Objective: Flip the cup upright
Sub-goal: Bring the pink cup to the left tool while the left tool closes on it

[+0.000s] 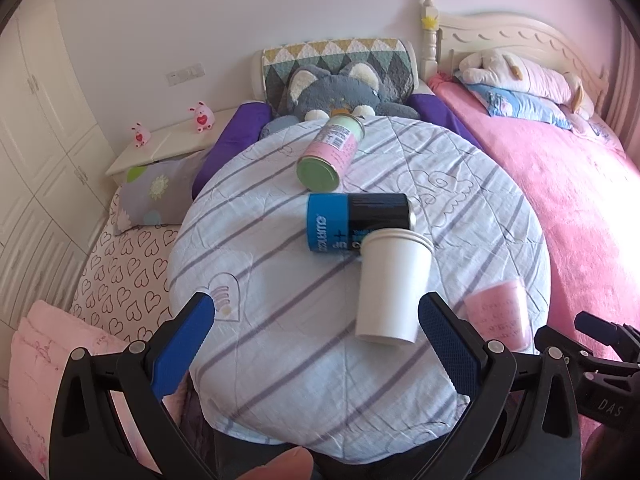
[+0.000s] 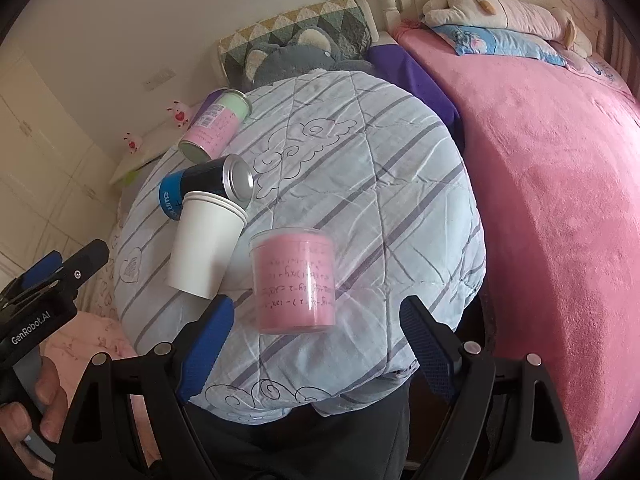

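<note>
The white paper cup (image 1: 394, 286) lay on its side mid-quilt (image 1: 280, 340), base toward the near edge, mouth away against the blue can (image 1: 356, 220). It was found just ahead of the left tongs (image 1: 316, 316), nearer than the right tongs (image 2: 316, 320); both were held wide open, empty.

Both wrist cameras look forward and down over their own spread jaws onto the striped quilt mound (image 1: 280, 240) from close by, facing the headboard. They share the white paper cup (image 1: 390, 288), pink cup (image 2: 294, 280) and two cans; the left view sits further left, with the pink cup at its right edge.
</note>
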Motion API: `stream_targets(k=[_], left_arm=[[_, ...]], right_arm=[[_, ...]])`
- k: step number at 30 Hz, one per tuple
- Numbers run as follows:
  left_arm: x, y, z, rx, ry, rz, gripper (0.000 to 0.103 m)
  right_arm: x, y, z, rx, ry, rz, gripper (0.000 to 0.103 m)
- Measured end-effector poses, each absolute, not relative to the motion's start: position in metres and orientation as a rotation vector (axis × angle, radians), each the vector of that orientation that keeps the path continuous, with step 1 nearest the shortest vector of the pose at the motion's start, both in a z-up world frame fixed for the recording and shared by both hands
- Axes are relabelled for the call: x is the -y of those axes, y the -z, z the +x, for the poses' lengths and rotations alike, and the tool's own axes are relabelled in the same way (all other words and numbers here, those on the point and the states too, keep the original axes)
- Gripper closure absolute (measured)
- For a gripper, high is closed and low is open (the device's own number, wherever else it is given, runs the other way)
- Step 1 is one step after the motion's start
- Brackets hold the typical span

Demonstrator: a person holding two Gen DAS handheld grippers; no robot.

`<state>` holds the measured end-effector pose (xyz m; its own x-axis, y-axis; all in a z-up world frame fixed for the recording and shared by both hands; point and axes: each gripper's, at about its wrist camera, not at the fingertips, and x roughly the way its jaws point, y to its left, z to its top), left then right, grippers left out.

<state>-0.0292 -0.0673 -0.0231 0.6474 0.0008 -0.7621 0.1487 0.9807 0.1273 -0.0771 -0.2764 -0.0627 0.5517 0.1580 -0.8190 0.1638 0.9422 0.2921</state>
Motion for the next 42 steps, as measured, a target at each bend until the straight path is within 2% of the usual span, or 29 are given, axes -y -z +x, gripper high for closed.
stream_targets(k=[18, 36, 42], left_arm=[[0.17, 0.061, -0.051, -0.987, 0.144, 0.231, 0.0], [0.213, 0.107, 0.006, -1.16, 0.21, 0.133, 0.001], [0.211, 0.121, 0.015, -1.231, 0.219, 0.088, 0.03]], right_arm=[[0.344, 0.073, -0.115, -0.949, 0.063, 0.282, 0.017], [0.376, 0.104, -0.088, -1.017, 0.067, 0.322, 0.017], [0.379, 0.109, -0.081, -1.033, 0.072, 0.337, 0.017]])
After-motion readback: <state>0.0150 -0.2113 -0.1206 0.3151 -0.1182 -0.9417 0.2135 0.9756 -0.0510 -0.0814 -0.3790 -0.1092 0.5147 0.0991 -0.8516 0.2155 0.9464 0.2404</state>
